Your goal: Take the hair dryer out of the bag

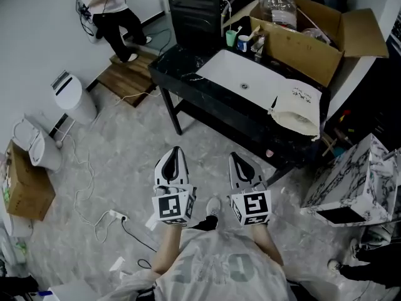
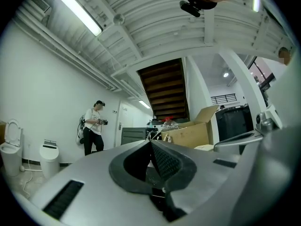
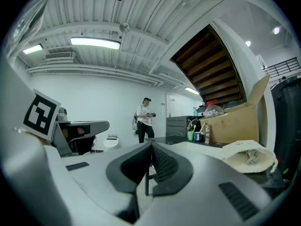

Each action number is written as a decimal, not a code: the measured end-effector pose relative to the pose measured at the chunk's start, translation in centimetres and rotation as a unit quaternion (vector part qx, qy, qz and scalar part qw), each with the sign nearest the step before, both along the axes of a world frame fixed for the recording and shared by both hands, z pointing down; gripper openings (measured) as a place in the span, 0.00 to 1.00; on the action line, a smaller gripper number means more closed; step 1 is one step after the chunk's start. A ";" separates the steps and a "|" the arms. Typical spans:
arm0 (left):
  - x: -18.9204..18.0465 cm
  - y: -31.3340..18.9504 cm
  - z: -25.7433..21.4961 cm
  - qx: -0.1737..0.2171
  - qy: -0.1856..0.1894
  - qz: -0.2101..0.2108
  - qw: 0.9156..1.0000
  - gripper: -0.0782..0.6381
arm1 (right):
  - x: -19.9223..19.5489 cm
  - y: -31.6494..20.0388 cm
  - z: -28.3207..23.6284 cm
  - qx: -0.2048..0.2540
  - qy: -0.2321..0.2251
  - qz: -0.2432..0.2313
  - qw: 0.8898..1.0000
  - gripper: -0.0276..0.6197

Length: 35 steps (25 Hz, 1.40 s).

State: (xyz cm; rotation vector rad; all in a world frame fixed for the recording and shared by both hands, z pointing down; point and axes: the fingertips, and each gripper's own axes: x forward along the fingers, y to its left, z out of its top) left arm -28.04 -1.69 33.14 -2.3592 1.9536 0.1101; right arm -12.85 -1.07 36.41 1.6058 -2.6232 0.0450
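Lower centre of the head view, the left tool (image 1: pixel 175 150) is pressed together on nothing. Just right of it, the right tool (image 1: pixel 237 156) is likewise closed and empty. Both are well apart from the bag (image 1: pixel 296 110), lying open-mouthed at the right end of the table (image 1: pixel 180 63). The hair dryer is unseen, presumably inside. Best approach: spread 1 tool to pin the bag's rim, then reach in with the other.

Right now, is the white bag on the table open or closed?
Open: the bag lies on its side, its mouth gaping wide.
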 end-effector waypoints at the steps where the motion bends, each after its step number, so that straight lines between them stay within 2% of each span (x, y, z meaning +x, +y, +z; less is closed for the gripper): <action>1: -0.2 -1.4 0.2 -0.002 0.001 0.001 1.000 0.15 | -0.1 -1.5 0.2 -0.004 -0.001 0.002 1.000 0.09; 7: -2.4 -8.1 0.0 0.009 0.014 -0.007 1.000 0.15 | -1.5 -8.8 1.0 -0.012 -0.001 0.007 1.000 0.09; 12: -3.5 -11.1 -0.5 0.022 0.023 -0.009 0.999 0.15 | -2.1 -11.8 0.3 0.002 -0.001 0.014 1.000 0.09; 24: -2.0 -13.2 -0.2 0.016 0.028 0.013 0.999 0.15 | -2.3 -14.1 -0.2 0.008 -0.038 0.024 0.999 0.09; 30: -1.7 -14.0 0.3 0.013 0.024 0.015 1.000 0.15 | -3.2 -15.5 0.4 0.004 -0.014 0.014 1.000 0.09; 35: -1.9 -14.7 0.9 0.007 0.024 0.010 1.000 0.15 | -4.0 -16.3 0.2 0.006 -0.033 -0.007 0.999 0.09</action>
